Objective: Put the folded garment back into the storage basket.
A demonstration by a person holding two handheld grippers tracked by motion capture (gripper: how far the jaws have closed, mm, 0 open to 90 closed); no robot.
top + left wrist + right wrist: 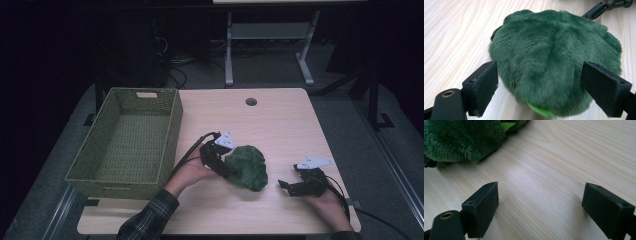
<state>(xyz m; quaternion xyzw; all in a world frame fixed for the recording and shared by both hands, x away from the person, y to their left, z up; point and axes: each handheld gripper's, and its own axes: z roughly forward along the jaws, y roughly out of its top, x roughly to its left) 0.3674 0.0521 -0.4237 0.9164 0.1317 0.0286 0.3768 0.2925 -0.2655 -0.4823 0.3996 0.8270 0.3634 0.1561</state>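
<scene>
Green plush toy (556,62) sits between wide-apart jaws of left gripper (539,85); close gently mid-body. Right gripper (540,205) spread, idle over table (564,157).

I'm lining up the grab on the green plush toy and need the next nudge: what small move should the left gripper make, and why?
Probably close the left gripper now. Its jaws stand open on either side of the green plush toy, which lies on the table between them, so no further approach looks needed.
</scene>
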